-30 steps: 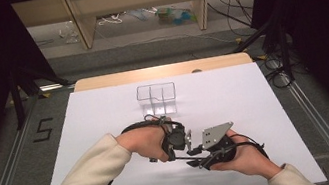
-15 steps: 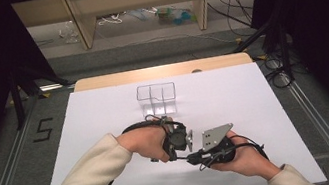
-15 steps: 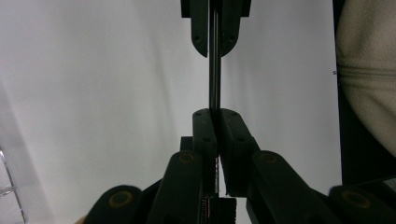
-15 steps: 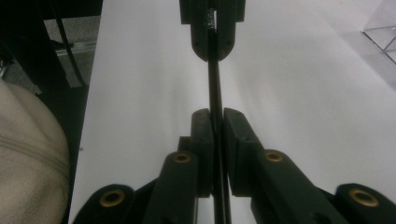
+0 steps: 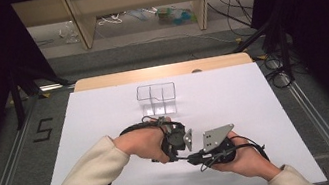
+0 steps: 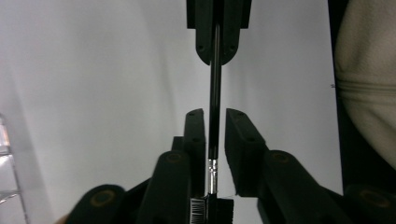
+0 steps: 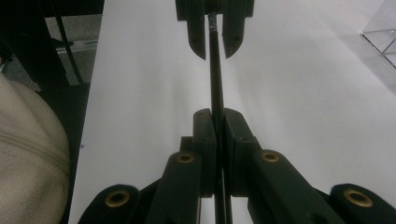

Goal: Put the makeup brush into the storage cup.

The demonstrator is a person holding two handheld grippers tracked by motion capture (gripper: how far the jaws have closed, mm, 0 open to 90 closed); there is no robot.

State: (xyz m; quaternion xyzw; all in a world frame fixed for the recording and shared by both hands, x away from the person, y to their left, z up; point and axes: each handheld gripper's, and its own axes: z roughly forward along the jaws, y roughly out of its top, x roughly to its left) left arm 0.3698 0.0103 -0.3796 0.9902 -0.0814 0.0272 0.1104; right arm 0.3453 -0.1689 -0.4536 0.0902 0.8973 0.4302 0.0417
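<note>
White paper covers the table [image 5: 105, 112], with a clear box [image 5: 156, 99] standing well beyond our hands and dark shelving behind it.

Our left gripper [image 5: 180, 140] faces the right one, tips near each other. In the left gripper view a thin black brush [image 6: 215, 98] runs straight out between its jaws, the metal ferrule [image 6: 212, 175] low in the gap. These jaws have just been opening: they stand slightly spread, the right pad clear of the shaft and the left one just beside it, so we judge they no longer pinch.

Our right gripper [image 5: 199, 157] has just been closing; in its own view its jaws are pressed tight on the brush [image 7: 215, 84], which reaches on between the far jaws.

From here the brush hangs on one grip near its end. If we pull away crooked, the shaft could catch on the left pad and twist or slip out of the right jaws onto the paper.
</note>
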